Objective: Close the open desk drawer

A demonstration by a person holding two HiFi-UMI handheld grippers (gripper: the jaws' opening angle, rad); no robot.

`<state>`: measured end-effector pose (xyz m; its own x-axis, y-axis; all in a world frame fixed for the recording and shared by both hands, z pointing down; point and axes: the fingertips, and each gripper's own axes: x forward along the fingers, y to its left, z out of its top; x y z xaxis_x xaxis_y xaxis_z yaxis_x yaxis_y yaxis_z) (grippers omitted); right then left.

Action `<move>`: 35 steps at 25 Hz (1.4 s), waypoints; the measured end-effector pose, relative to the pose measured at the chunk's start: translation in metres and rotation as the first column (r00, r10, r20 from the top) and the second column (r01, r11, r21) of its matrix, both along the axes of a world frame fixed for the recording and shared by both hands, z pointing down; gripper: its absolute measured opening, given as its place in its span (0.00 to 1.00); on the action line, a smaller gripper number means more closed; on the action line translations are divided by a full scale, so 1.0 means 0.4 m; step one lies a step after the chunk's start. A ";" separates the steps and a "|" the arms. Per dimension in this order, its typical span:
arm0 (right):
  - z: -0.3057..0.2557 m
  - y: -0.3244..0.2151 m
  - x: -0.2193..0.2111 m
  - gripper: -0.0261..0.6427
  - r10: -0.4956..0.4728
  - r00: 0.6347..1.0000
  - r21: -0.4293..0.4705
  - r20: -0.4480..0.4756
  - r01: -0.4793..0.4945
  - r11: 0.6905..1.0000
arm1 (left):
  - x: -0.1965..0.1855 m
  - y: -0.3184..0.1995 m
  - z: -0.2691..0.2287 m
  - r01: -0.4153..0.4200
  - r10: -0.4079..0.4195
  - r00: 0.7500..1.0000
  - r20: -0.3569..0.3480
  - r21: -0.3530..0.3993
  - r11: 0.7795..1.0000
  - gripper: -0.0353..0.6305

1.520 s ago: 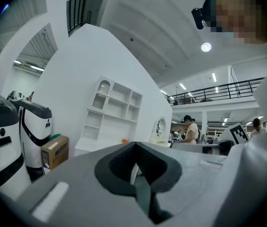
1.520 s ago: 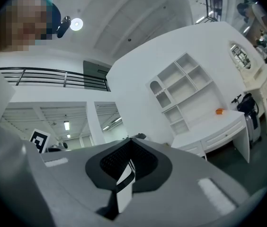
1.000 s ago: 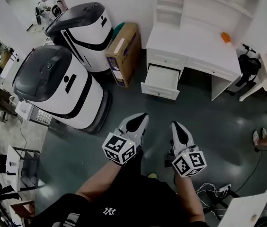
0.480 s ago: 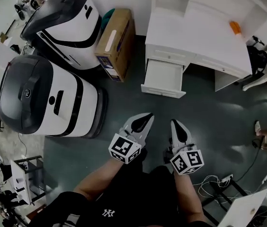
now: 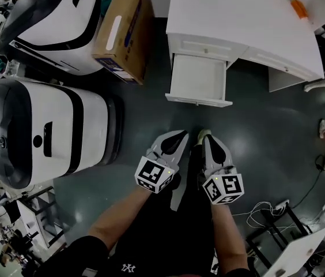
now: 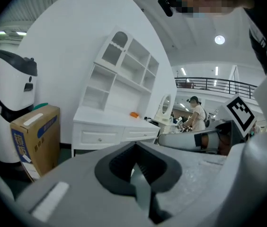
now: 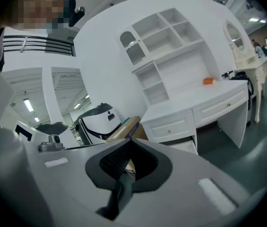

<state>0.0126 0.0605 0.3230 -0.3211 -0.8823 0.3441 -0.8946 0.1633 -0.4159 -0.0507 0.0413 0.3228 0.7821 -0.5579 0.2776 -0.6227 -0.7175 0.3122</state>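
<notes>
Here, the left hand-held gripper (image 5: 180,135) and the right hand-held gripper (image 5: 207,139) sit side by side over the dark floor (image 5: 266,131), each with its jaws pressed together on nothing. Ahead of both tips and apart from them, the drawer (image 5: 199,100) stands pulled out under the counter's (image 5: 237,27) front edge, near its left front corner. An orange object (image 5: 299,5) lies by the far right corner. The right gripper view shows only a corner of the drawer past the jaws; the left gripper view hides it.
</notes>
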 end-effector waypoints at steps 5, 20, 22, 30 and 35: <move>0.269 -0.105 0.056 0.08 0.017 1.000 -0.065 -0.013 -0.018 0.998 | 0.039 -0.097 0.222 0.008 -0.007 0.999 0.032 -0.025 1.000 0.06; 0.942 -0.254 0.137 0.15 -0.030 0.995 -0.313 -0.098 -0.002 0.950 | 0.103 -0.239 0.690 0.039 -0.027 0.996 0.087 -0.136 0.990 0.06; 1.003 -0.260 0.132 0.18 -0.035 0.995 -0.340 -0.093 0.002 0.940 | 0.100 -0.249 0.724 0.039 -0.027 0.996 0.089 -0.139 0.989 0.06; 1.191 -0.308 0.112 0.23 -0.050 0.996 -0.421 -0.071 0.016 0.907 | 0.091 -0.287 0.791 0.041 -0.028 0.995 0.093 -0.140 0.989 0.06; 1.235 -0.342 0.096 0.20 -0.058 0.995 -0.425 -0.075 0.020 0.905 | 0.096 -0.300 0.817 0.038 -0.025 0.996 0.089 -0.140 0.989 0.06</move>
<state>0.0510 -0.0765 0.8169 -0.3058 -0.6351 0.7094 -0.9258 0.0242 -0.3773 -0.0123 -0.0787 0.6497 0.7341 -0.5323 0.4216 -0.6736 -0.6497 0.3525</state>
